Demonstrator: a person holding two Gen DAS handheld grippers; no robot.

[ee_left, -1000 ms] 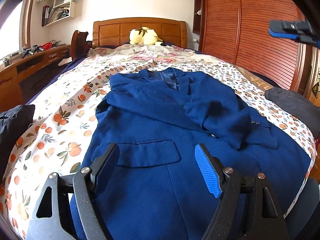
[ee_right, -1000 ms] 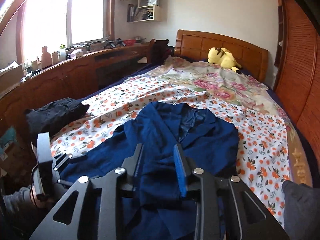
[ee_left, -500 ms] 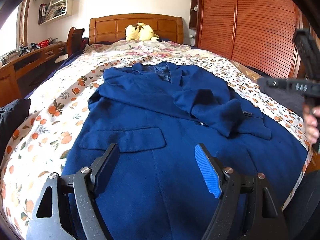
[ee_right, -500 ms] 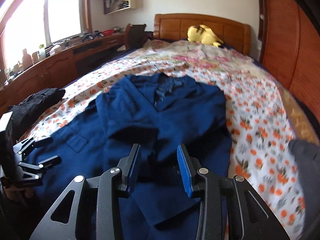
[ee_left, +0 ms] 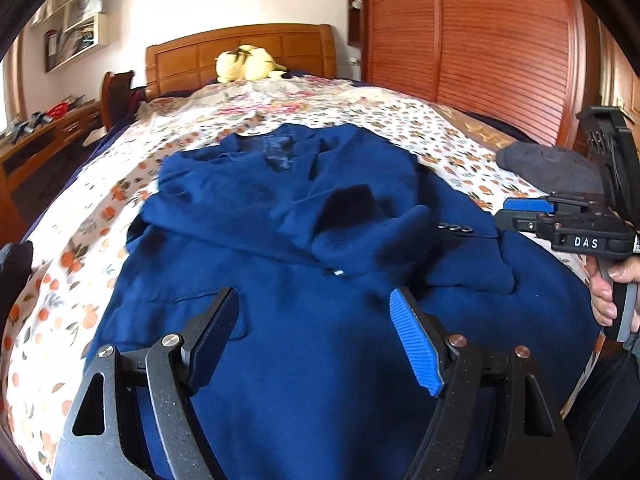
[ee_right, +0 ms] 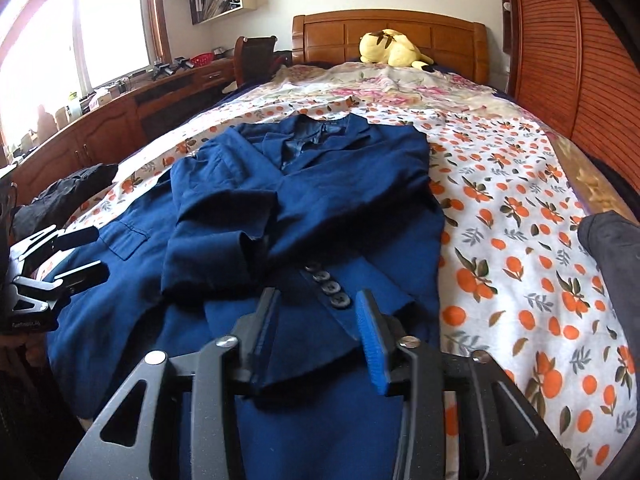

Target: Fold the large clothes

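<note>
Left gripper (ee_left: pixel 314 344) hovered with jaws spread wide over the hem of the dark blue woven blazer (ee_left: pixel 320 272), gripping nothing. Right gripper (ee_right: pixel 320 336) was parted too, empty, above the buttoned cuff (ee_right: pixel 330 284). Blazer lay flat on the orange-print floral bedsheet (ee_right: pixel 520 240), sleeves folded across its front. Yellow plush toy (ee_right: pixel 390 50) sat by the headboard. Only the right view showed the black clothes heap (ee_right: pixel 60 196); the left view showed the grey garment (ee_left: pixel 548 164).

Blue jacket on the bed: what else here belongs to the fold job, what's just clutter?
Job:
dark blue button-front jacket
left gripper, open
right gripper, open

Lying about:
yellow plush toy
black garment
grey cloth
orange-print bedsheet
</note>
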